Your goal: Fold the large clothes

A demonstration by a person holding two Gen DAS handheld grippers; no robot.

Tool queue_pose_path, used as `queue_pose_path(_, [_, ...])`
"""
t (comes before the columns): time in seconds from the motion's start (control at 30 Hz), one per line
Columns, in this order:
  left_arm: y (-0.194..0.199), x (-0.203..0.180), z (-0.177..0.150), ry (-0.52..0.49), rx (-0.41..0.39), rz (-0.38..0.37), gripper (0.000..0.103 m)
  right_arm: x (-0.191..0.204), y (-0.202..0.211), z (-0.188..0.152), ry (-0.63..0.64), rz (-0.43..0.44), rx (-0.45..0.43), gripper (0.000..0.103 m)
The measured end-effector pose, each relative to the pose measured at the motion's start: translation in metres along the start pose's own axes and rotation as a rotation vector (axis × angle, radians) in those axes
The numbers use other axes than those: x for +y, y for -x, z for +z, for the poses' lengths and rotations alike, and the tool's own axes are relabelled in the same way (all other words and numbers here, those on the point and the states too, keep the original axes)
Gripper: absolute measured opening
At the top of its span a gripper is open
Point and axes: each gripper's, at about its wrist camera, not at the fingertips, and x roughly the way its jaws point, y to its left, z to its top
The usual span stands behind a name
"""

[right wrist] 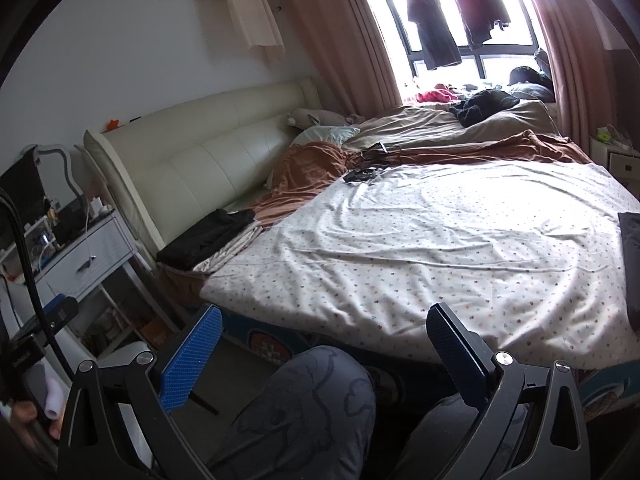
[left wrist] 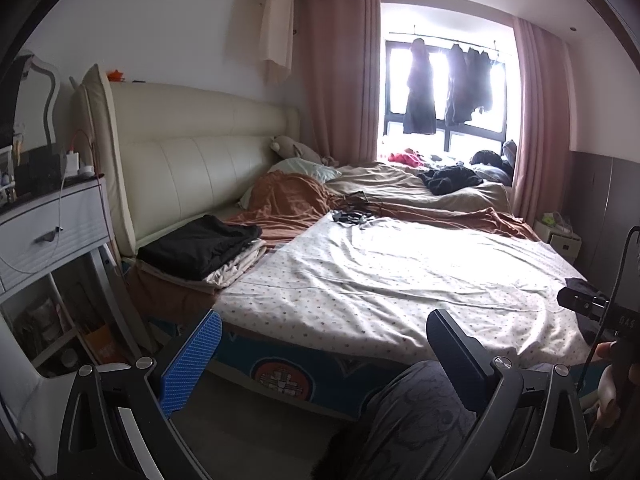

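A white dotted sheet (left wrist: pixel 400 276) lies spread over the bed; it also shows in the right wrist view (right wrist: pixel 440 248). A stack of folded clothes, black on top (left wrist: pixel 200 246), sits at the bed's left near the headboard, also in the right wrist view (right wrist: pixel 208 240). A dark grey garment (right wrist: pixel 631 264) lies at the bed's right edge. My left gripper (left wrist: pixel 324 344) is open and empty, held off the bed's near edge above the person's knee. My right gripper (right wrist: pixel 324 340) is open and empty, also at the near edge.
A white bedside table (left wrist: pixel 48 228) with cables stands on the left. Brown and beige blankets (left wrist: pixel 400 192) and dark loose clothes (left wrist: pixel 452 180) lie at the far side. Cables (left wrist: pixel 352 216) lie mid-bed. The person's leg (right wrist: pixel 304 408) is below the grippers. Clothes hang at the window (left wrist: pixel 420 88).
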Motion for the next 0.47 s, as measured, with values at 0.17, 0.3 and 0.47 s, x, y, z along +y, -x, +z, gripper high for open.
queue_pose_path(0.17, [-0.0011, 0.0039, 0.0015, 0.01, 0.001, -0.003, 0.103, 0.0007, -0.0002, 0.0, -0.001, -0.004, 0.001, 0.102])
queue_pose_path(0.3, [-0.0002, 0.0036, 0.0003, 0.003, -0.001, 0.005, 0.103, -0.0004, -0.0004, -0.0009, -0.006, -0.004, 0.005, 0.102])
queue_pose_path(0.47, [-0.0019, 0.0032, -0.0002, 0.008, 0.005, 0.0, 0.103, -0.0005, -0.0022, -0.0012, -0.003, -0.004, 0.01, 0.102])
